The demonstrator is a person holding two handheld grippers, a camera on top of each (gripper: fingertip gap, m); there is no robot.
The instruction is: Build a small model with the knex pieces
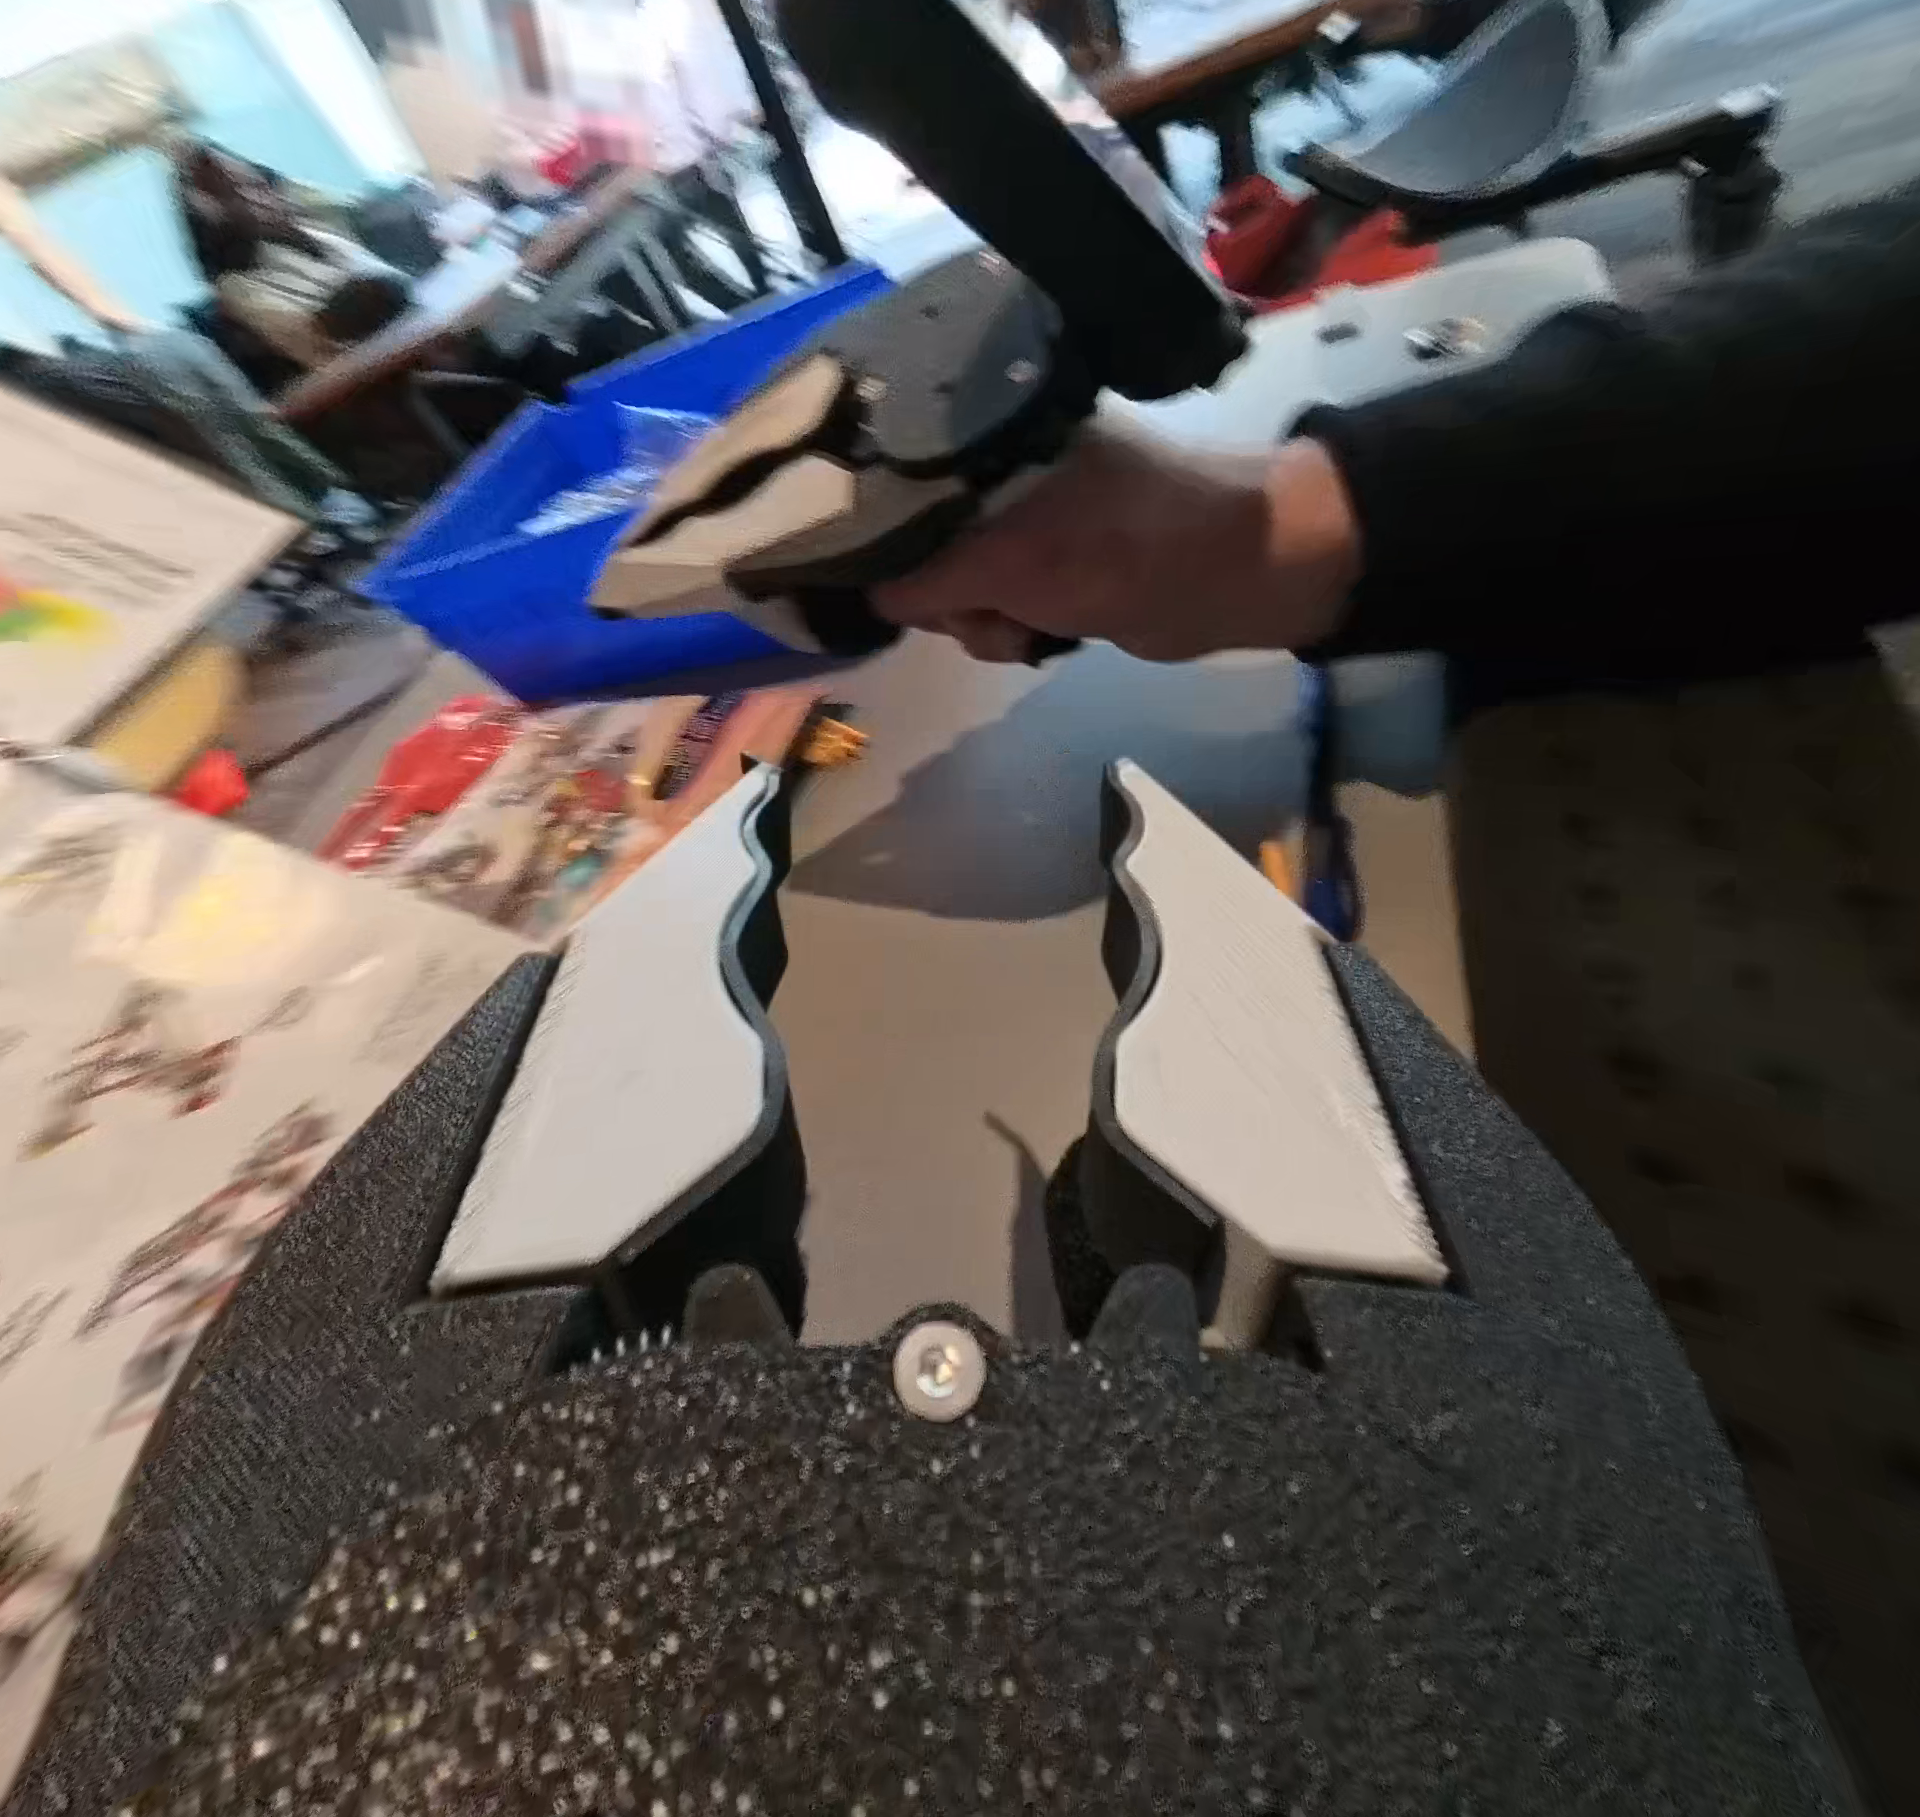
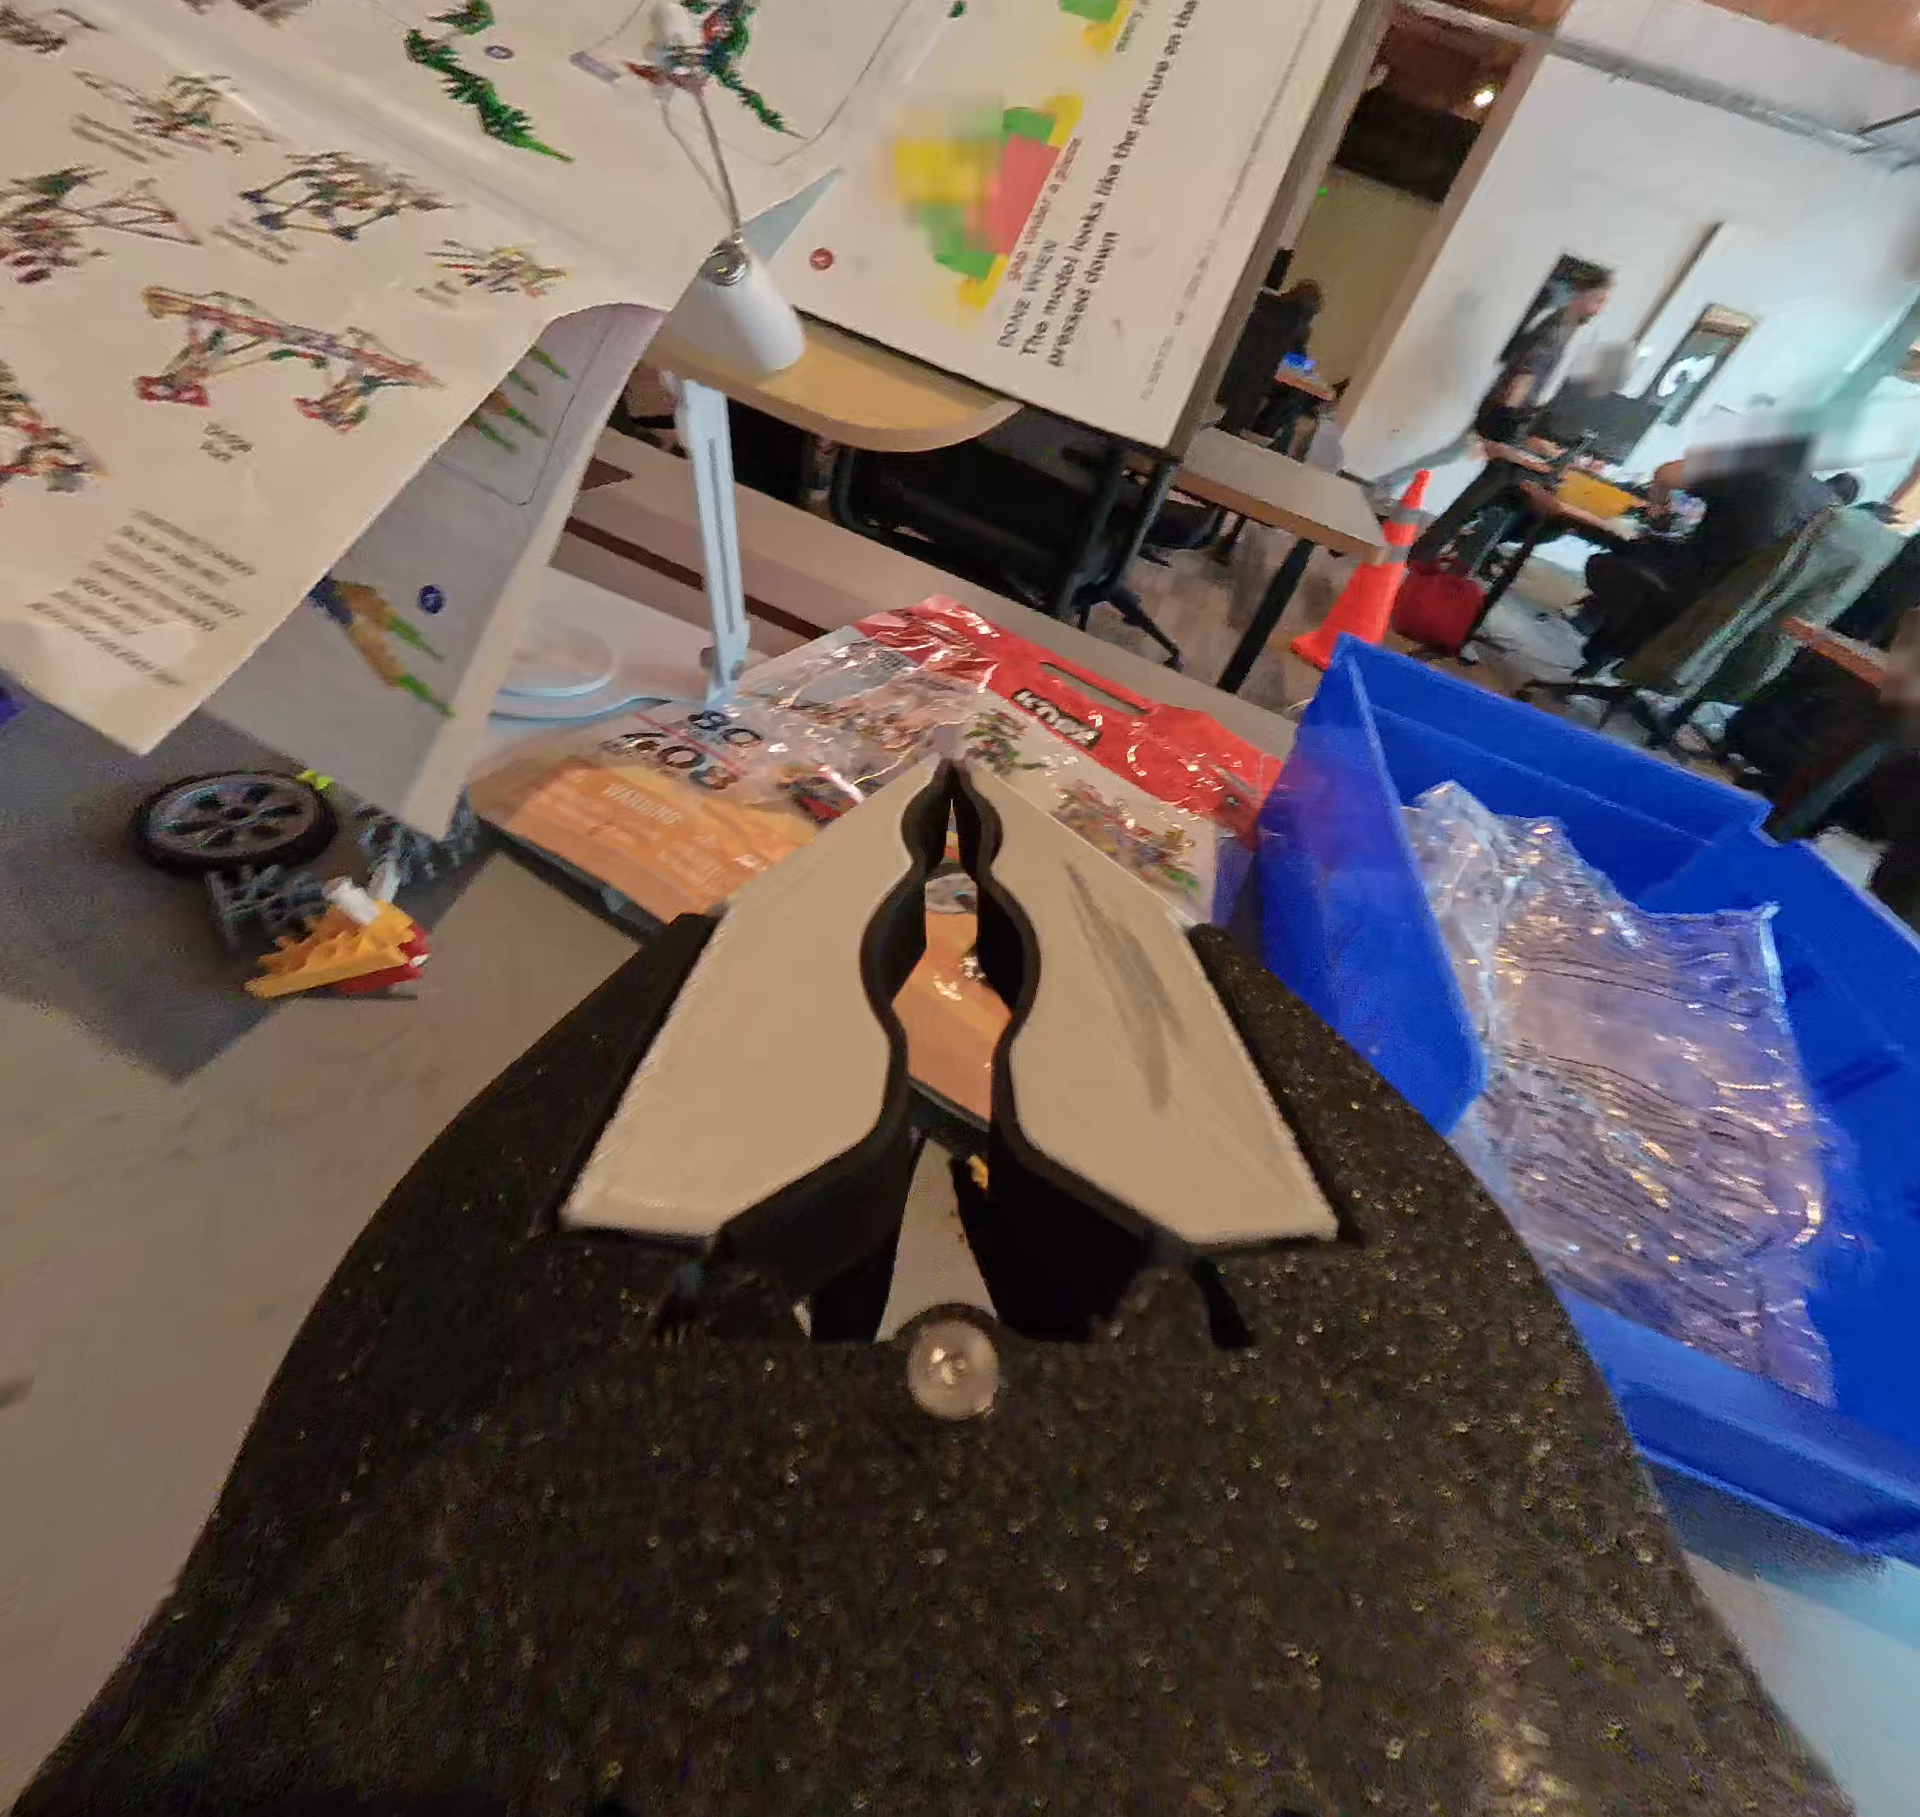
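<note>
Blue plastic bin [image 2: 1351, 936] at the right of the right wrist view, open-topped, with crumpled clear plastic film [image 2: 1642, 1092] lying inside; nothing else made out in it. Just beside its left wall, flat on the grey table [image 2: 208, 1196], a red-topped clear toy bag [image 2: 1122, 718], printed with a brand mark, numerals and an orange warning panel, apparently full of small coloured pieces.

Right gripper [image 2: 951, 775] above that bag, fingertips pressed together, nothing seen between them. In the left wrist view, seen in front of the bin and gripped by a hand [image 1: 1143, 541] in a dark sleeve.

Left gripper [image 1: 942, 775] spread wide, empty, over bare tabletop, well apart from the bin.

Overhead at left, a large instruction sheet [image 2: 260, 261] with coloured model drawings and small blurred captions. Next to it a white card [image 2: 1143, 157] with yellow, green and red block pictures and lines of print. Between them a white clip stand [image 2: 743, 313].

On the table at left, a black toy wheel [image 2: 231, 820] and near it a yellow-and-red toy piece [image 2: 343, 946]. Farther back, an orange cone [image 2: 1371, 583] on the floor.
</note>
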